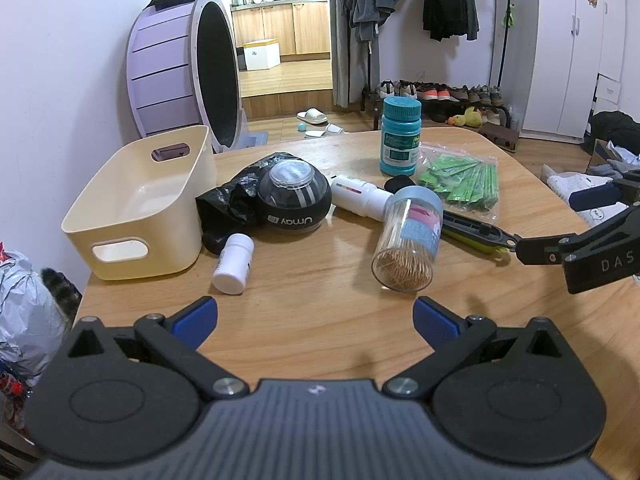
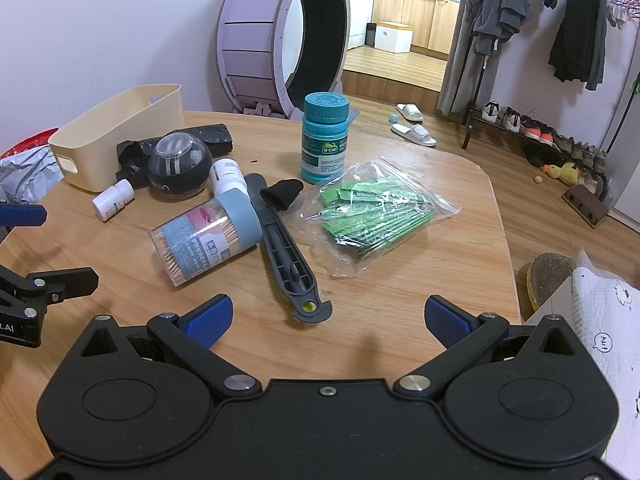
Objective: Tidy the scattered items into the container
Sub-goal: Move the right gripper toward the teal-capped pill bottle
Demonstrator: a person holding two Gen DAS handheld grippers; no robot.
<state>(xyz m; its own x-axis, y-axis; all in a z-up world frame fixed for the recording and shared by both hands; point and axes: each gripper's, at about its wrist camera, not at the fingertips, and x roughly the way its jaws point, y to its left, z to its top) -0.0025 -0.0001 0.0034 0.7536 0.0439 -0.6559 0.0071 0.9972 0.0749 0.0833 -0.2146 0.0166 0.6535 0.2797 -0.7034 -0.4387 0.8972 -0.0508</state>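
Cream plastic basket with cut-out handles (image 1: 136, 216) sits empty at far left of round wooden table (image 1: 320, 320). Left gripper (image 1: 316, 316) and right gripper (image 2: 328, 316) hover low at near edge, blue-padded tongs spread wide, holding nothing. Between them and basket: clear toothpick jar on side (image 2: 208, 236), small white bottle (image 1: 234, 264), black gyro ball (image 1: 294, 200), upright teal bottle (image 2: 324, 140), grey tool (image 2: 286, 256), bag of green sachets (image 2: 372, 212).

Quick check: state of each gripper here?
Left gripper: open, holding nothing.
Right gripper: open, holding nothing.
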